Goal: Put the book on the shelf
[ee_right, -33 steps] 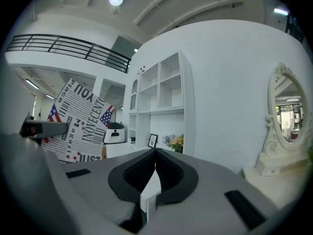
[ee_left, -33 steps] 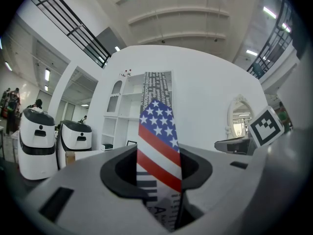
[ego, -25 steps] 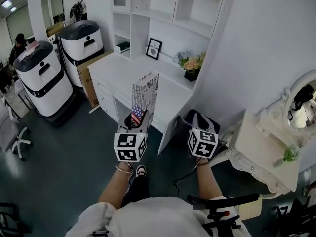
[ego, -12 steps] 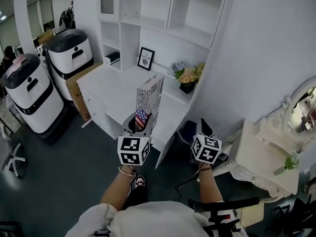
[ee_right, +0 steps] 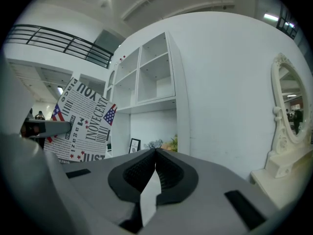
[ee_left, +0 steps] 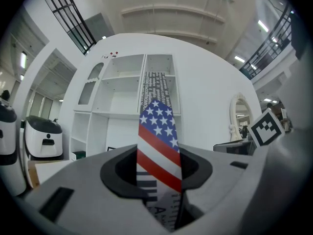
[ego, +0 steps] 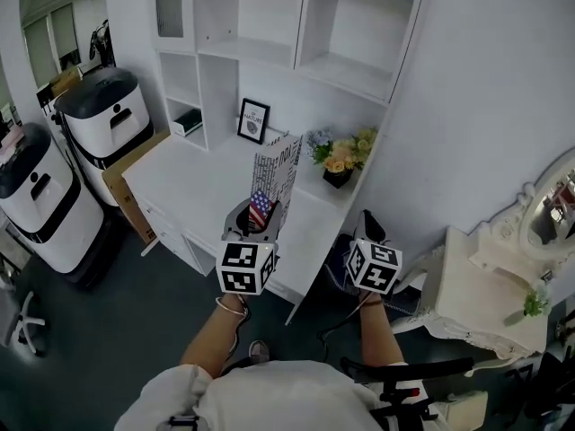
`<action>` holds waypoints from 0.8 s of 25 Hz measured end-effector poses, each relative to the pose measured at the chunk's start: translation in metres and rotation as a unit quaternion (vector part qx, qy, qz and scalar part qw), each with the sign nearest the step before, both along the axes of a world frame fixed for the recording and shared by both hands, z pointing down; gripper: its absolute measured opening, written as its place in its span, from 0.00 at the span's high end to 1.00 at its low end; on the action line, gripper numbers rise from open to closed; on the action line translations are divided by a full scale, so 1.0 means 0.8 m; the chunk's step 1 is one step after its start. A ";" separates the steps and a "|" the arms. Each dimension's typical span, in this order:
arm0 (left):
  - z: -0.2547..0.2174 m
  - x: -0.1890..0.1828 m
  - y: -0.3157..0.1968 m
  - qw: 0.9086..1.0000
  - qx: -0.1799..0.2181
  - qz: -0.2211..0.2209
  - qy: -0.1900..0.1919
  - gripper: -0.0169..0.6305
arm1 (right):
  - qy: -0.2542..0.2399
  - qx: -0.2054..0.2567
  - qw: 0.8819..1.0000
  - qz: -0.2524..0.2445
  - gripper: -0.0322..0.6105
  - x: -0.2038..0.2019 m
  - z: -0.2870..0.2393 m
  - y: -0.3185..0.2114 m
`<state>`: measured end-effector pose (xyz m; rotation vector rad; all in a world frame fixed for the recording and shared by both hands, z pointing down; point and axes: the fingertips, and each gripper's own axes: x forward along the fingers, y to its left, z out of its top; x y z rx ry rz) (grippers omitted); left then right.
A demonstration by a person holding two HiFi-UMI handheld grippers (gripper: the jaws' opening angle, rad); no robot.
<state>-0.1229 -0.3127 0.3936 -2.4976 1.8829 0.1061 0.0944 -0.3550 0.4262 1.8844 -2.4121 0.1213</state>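
Observation:
The book (ego: 274, 173) is white with black newsprint lettering and a stars-and-stripes patch. It stands upright in my left gripper (ego: 256, 219), whose jaws are shut on its lower edge. In the left gripper view the book (ee_left: 157, 141) fills the gap between the jaws of that gripper (ee_left: 157, 166), edge on. My right gripper (ego: 369, 230) hovers beside it on the right, shut and holding nothing; its tips (ee_right: 155, 153) meet. The right gripper view shows the book (ee_right: 83, 126) at its left. Ahead stands the white shelf unit (ego: 269, 25) over a white desk (ego: 202, 182).
A framed picture (ego: 253, 120) and a pot of flowers (ego: 340, 158) stand at the back of the desk. Two white machines (ego: 108, 106) and a cardboard box (ego: 126, 173) are on the left. A white vanity (ego: 476, 294) with a mirror (ego: 548, 214) is on the right.
Both grippers and the head view have moved closer to the desk and shelves. The book stays upright in the left gripper, and the machines have slid towards the left edge.

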 end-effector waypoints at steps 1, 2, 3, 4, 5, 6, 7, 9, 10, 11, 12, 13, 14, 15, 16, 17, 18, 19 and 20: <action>-0.001 -0.004 -0.011 1.000 0.000 0.002 -0.001 0.73 | -0.002 0.001 1.000 0.003 0.92 -0.004 0.000 -0.010; -0.001 -0.007 -0.023 1.000 -0.001 0.004 -0.001 0.73 | -0.004 0.000 1.000 0.005 0.92 -0.007 0.000 -0.019; -0.001 -0.011 -0.033 1.000 -0.002 0.007 -0.002 0.73 | -0.006 -0.001 1.000 0.008 0.92 -0.010 0.002 -0.029; 0.000 -0.013 -0.044 1.000 -0.004 0.011 -0.003 0.73 | -0.007 -0.004 1.000 0.012 0.92 -0.012 0.004 -0.038; 0.001 -0.015 -0.054 1.000 -0.005 0.015 -0.005 0.73 | -0.009 -0.007 1.000 0.016 0.92 -0.014 0.006 -0.047; 0.002 -0.017 -0.063 1.000 -0.007 0.019 -0.007 0.73 | -0.011 -0.010 1.000 0.020 0.92 -0.015 0.008 -0.055; 0.004 -0.020 -0.072 1.000 -0.008 0.023 -0.009 0.73 | -0.013 -0.012 1.000 0.024 0.92 -0.017 0.010 -0.063; 0.006 -0.026 -0.090 0.999 -0.010 0.028 -0.010 0.73 | -0.014 -0.012 0.999 0.030 0.92 -0.022 0.011 -0.078; 0.006 -0.028 -0.098 0.999 -0.011 0.032 -0.010 0.73 | -0.015 -0.012 0.999 0.033 0.92 -0.024 0.010 -0.085; 0.006 -0.031 -0.106 0.999 -0.011 0.035 -0.010 0.73 | -0.016 -0.011 0.999 0.037 0.92 -0.026 0.010 -0.090; 0.006 -0.032 -0.113 0.999 -0.011 0.038 -0.010 0.73 | -0.016 -0.011 0.999 0.041 0.92 -0.026 0.010 -0.095; 0.006 -0.034 -0.120 0.999 -0.011 0.041 -0.009 0.73 | -0.017 -0.011 0.999 0.045 0.92 -0.026 0.010 -0.099; 0.007 -0.035 -0.126 0.999 -0.011 0.043 -0.008 0.73 | -0.017 -0.011 0.999 0.049 0.92 -0.025 0.012 -0.101; 0.009 -0.035 -0.131 0.999 -0.011 0.045 -0.005 0.73 | -0.017 -0.012 0.998 0.053 0.92 -0.024 0.014 -0.103; 0.010 -0.034 -0.137 0.999 -0.012 0.048 -0.003 0.73 | -0.017 -0.013 0.998 0.058 0.92 -0.020 0.017 -0.104; 0.012 -0.032 -0.142 0.999 -0.015 0.052 -0.001 0.73 | -0.017 -0.015 0.998 0.066 0.92 -0.015 0.020 -0.105; 0.015 -0.029 -0.147 0.998 -0.018 0.057 0.000 0.73 | -0.017 -0.017 0.997 0.074 0.92 -0.009 0.024 -0.106; 0.016 -0.026 -0.151 0.998 -0.021 0.061 0.000 0.73 | -0.016 -0.019 0.996 0.081 0.92 -0.003 0.027 -0.108; 0.017 -0.024 -0.154 0.998 -0.022 0.064 -0.001 0.73 | -0.014 -0.021 0.996 0.087 0.92 0.001 0.028 -0.111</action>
